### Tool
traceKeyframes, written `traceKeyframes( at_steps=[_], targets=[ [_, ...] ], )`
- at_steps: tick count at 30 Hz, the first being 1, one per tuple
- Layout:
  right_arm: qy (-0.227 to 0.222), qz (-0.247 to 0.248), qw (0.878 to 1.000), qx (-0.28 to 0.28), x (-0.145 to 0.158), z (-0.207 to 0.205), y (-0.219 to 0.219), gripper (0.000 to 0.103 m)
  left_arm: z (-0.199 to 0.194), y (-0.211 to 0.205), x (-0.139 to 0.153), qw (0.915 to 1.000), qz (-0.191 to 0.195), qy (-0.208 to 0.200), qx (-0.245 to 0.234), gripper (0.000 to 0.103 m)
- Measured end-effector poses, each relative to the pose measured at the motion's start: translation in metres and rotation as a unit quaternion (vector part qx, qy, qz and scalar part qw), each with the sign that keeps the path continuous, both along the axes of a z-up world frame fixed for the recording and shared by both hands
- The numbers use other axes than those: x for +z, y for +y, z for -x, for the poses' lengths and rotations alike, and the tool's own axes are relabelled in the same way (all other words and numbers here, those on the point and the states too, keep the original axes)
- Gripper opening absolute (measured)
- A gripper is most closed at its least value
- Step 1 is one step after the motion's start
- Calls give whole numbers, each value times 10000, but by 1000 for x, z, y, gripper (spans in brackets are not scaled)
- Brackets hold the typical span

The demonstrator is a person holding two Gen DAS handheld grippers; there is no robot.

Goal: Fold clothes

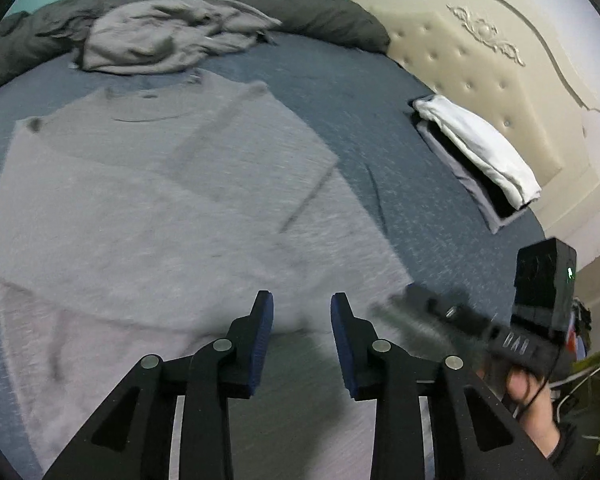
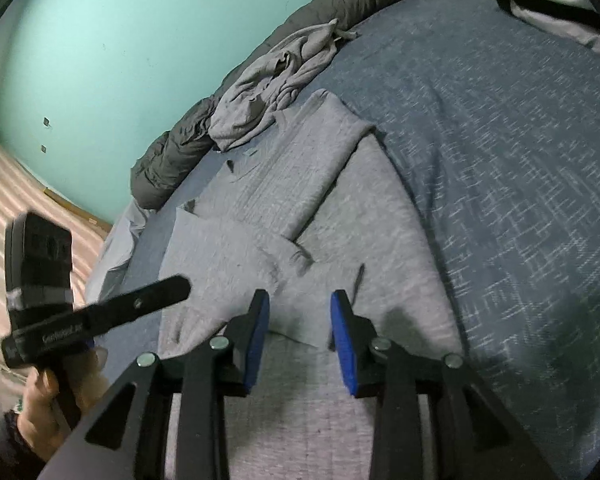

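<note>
Over the bed [image 1: 380, 92], both grippers tilt down at the near hem of a grey knit sweater [image 1: 148, 200] — left gripper [image 1: 302, 304] and right gripper [image 2: 300, 304] each part open, holding nothing. Its sleeves lie folded across its chest. At 12 o'clock, a crumpled grey garment [image 1: 160, 36]; at 2 o'clock, folded white cloth [image 1: 480, 148] — mint wall [image 2: 120, 40] behind.
</note>
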State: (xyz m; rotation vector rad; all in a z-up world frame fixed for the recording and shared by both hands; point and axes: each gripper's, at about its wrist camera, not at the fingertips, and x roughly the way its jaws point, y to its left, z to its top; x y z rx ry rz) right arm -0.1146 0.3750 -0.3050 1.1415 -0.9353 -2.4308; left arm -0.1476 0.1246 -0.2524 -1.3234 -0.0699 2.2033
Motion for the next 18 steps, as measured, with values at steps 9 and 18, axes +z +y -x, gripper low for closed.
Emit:
traceKeyframes(
  at_steps=[9,18],
  targets=[
    [-480,38,9988,-24,-16,23,-8,60,11,-121,-30,9914,505,-123,1200,43],
    [-970,-433,9942,147,-41,44,-33,60,31,-194,-48,9762,694,-262,2037,46]
  ],
)
